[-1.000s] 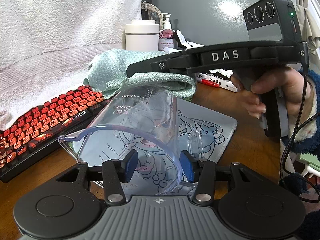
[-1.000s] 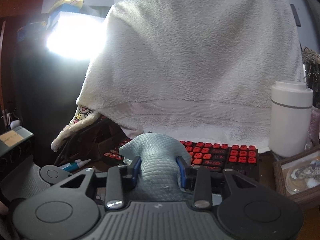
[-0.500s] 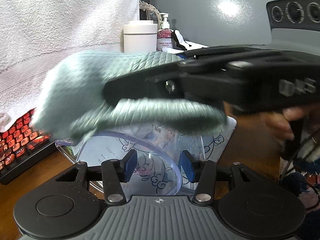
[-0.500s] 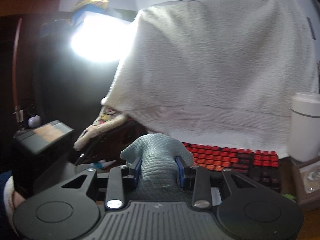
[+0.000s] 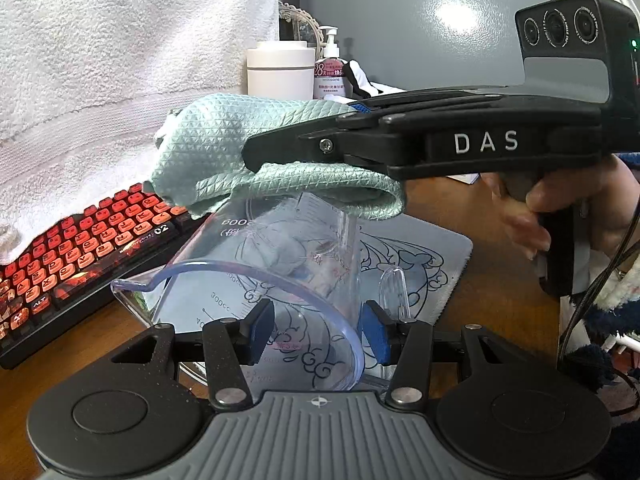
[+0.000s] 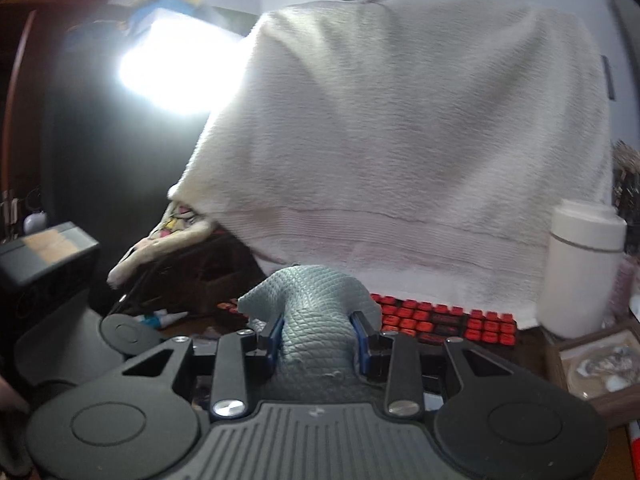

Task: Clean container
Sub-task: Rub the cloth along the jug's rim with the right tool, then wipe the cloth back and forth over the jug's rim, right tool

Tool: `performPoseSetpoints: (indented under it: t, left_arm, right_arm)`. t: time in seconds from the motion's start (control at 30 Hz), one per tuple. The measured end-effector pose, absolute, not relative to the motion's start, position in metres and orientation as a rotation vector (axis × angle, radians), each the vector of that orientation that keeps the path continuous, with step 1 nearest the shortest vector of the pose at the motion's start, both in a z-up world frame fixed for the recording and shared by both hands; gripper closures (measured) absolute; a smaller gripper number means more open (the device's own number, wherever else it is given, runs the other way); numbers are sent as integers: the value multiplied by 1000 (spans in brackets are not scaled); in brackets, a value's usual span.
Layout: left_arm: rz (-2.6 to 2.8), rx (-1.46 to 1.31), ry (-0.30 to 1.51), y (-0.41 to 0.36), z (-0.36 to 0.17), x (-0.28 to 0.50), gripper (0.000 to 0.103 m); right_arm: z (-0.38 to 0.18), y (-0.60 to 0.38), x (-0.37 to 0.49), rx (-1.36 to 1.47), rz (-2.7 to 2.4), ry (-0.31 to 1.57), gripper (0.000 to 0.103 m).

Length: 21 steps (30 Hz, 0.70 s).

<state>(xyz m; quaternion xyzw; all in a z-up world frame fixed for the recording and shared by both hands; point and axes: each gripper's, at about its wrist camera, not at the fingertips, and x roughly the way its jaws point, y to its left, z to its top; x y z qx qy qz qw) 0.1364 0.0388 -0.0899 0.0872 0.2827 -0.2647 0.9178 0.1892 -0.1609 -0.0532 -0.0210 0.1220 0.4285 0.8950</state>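
Holding a clear plastic measuring jug point(image 5: 276, 276) tipped on its side, the left gripper point(image 5: 318, 332) pinches the jug's rim wall between its 2 blue pads, 1 pad inside the mouth and 1 outside. The jug hangs just above a grey printed mat point(image 5: 420, 256) on a wooden desk point(image 5: 496, 304), with its open mouth facing the camera and its base pointing away. Its handle sits just beside the right pad.

Above the jug's far end, the right gripper point(image 6: 318, 336) reaches in from the right, held by a person's hand point(image 5: 560, 204). Its jaws are pressed onto a bunched pale green cloth point(image 5: 236, 152), which droops down to the jug's upturned side and seems to touch it.

A red-lit keyboard point(image 5: 80, 248) lies to the left, and a white towel point(image 6: 400, 140) hangs behind it.

The jug looks light, stiff and smooth, so it could slip or twist under wiping pressure; the rim or the handle seems the firmest place to hold. The cloth is soft and floppy, best gripped in a thick fold.
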Motion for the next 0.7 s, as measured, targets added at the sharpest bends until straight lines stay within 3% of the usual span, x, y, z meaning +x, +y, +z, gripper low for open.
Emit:
performPoseSetpoints:
  t: [0.7]
  left_arm:
    - [-544, 180, 581, 38, -91, 137, 54]
  right_arm:
    - [-52, -154, 185, -41, 960, 269, 69]
